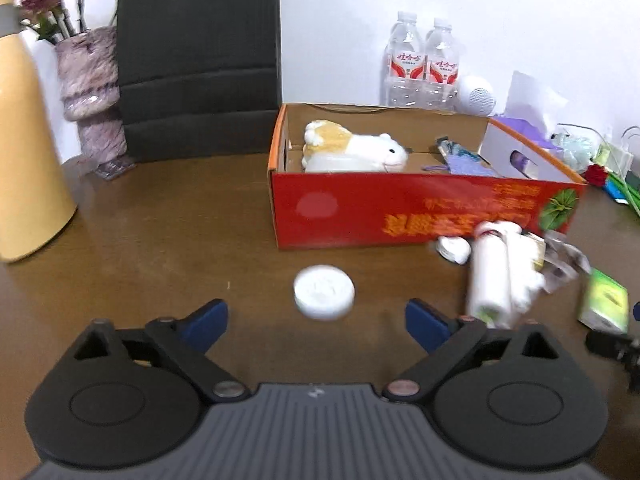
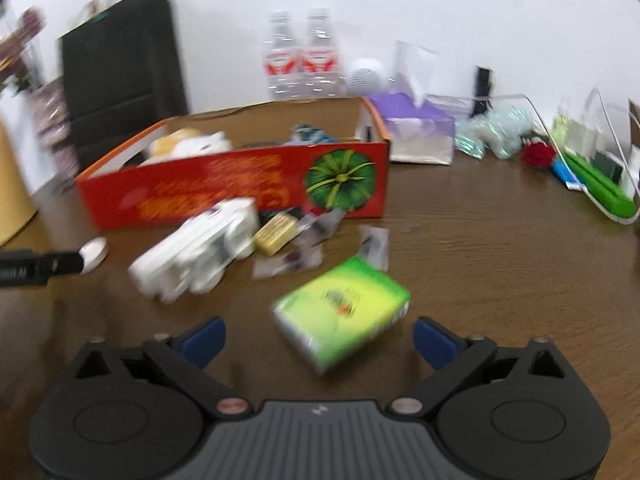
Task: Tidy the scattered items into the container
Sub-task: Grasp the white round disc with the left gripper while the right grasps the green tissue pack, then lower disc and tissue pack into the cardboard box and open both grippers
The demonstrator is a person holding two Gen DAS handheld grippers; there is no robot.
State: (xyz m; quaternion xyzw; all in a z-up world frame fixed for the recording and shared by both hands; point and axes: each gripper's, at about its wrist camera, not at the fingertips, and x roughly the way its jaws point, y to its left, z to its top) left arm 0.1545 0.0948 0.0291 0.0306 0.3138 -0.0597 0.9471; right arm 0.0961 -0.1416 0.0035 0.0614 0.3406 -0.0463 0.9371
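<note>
A red cardboard box stands on the brown table and holds a plush hamster and a purple item. It also shows in the right wrist view. A round white jar lies just ahead of my open, empty left gripper. White rolls and wrappers lie in front of the box. My right gripper is open, with a green box lying just ahead between its fingers, not gripped. White rolls, a yellow packet and small wrappers lie beyond it.
A yellow flask, a vase and a black bag stand at the back left. Water bottles, a tissue box, a red rose and green items sit at the back right.
</note>
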